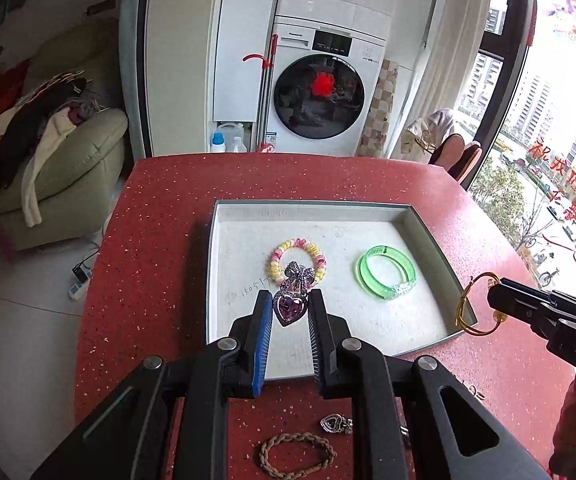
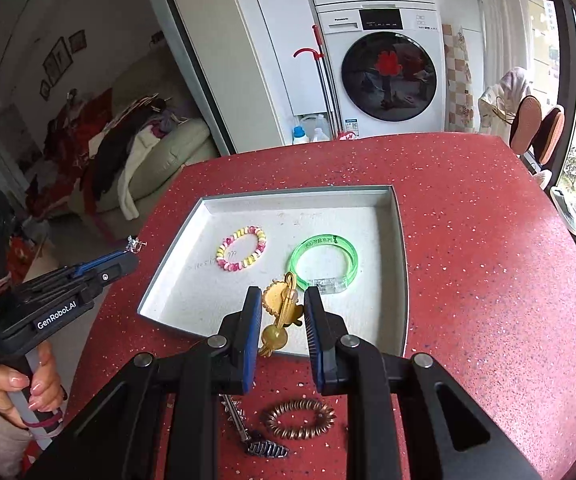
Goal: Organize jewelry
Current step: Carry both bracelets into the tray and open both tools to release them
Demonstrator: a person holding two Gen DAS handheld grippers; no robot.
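My left gripper point(image 1: 289, 299) is shut on a purple heart brooch point(image 1: 288, 309) topped by a sparkly bow, held above the near part of the white tray point(image 1: 311, 205). From the right wrist view the left gripper point(image 2: 131, 255) hangs at the tray's left edge. My right gripper point(image 2: 283, 298) is shut on a gold ornament point(image 2: 278, 308) with a ring and a round bead, over the tray's point(image 2: 299, 192) near edge. In the left wrist view the right gripper point(image 1: 493, 294) carries the gold ornament point(image 1: 473, 308) at the tray's right corner. A yellow-pink bead bracelet point(image 1: 295, 259) and a green bangle point(image 1: 385, 272) lie in the tray.
On the red speckled table point(image 1: 148, 240), near me, lie a braided bracelet point(image 1: 295, 454), a silver heart pendant point(image 1: 333, 424), a bronze coil hair tie point(image 2: 299, 418) and a dark hair clip point(image 2: 266, 448). A hand point(image 2: 28, 388) grips the left tool. A washing machine point(image 1: 319, 96) stands beyond the table.
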